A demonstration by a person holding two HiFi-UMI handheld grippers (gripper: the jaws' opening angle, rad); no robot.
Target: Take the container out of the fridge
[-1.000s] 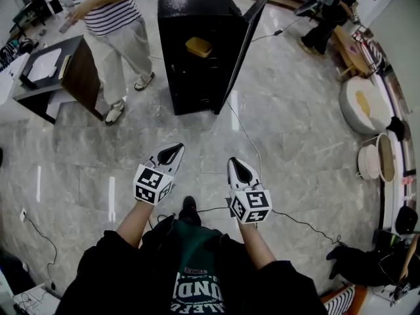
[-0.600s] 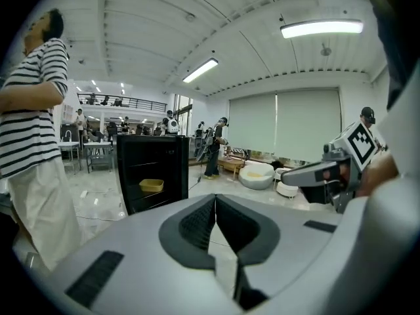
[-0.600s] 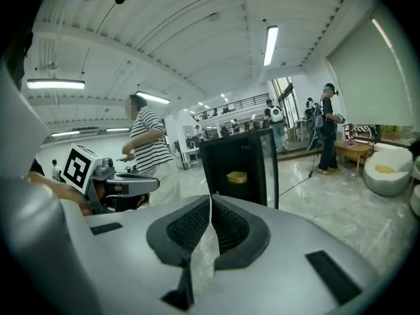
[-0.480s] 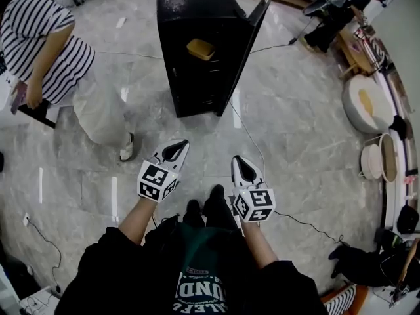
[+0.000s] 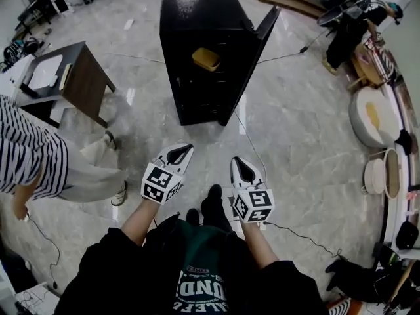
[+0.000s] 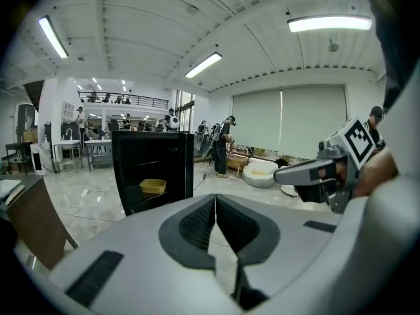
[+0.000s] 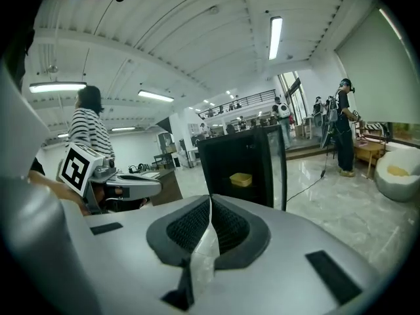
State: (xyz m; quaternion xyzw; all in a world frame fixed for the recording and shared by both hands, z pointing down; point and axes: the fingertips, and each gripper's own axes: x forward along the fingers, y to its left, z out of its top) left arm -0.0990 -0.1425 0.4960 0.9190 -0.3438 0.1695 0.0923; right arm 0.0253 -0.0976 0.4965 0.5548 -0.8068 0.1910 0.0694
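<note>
A black fridge (image 5: pixel 197 58) stands on the marble floor ahead, its door (image 5: pixel 259 44) swung open to the right. A yellow container (image 5: pixel 206 59) sits on a shelf inside, also seen in the left gripper view (image 6: pixel 152 186) and the right gripper view (image 7: pixel 240 179). My left gripper (image 5: pixel 180 151) and right gripper (image 5: pixel 237 163) are held side by side in front of me, well short of the fridge and pointing toward it. Both are shut with nothing between their jaws, in the left gripper view (image 6: pixel 215 199) and the right gripper view (image 7: pixel 210 202) alike.
A person in a striped shirt (image 5: pixel 29 159) passes close on my left. A dark table (image 5: pixel 75 77) stands at the back left. A cable (image 5: pixel 248 133) runs over the floor from the fridge. White round seats (image 5: pixel 371 117) line the right side, with another person (image 5: pixel 348 25) behind them.
The person in the striped shirt has walked from beside the table at the back left to the near left. Both grippers have gone forward with me, still shut and empty.
</note>
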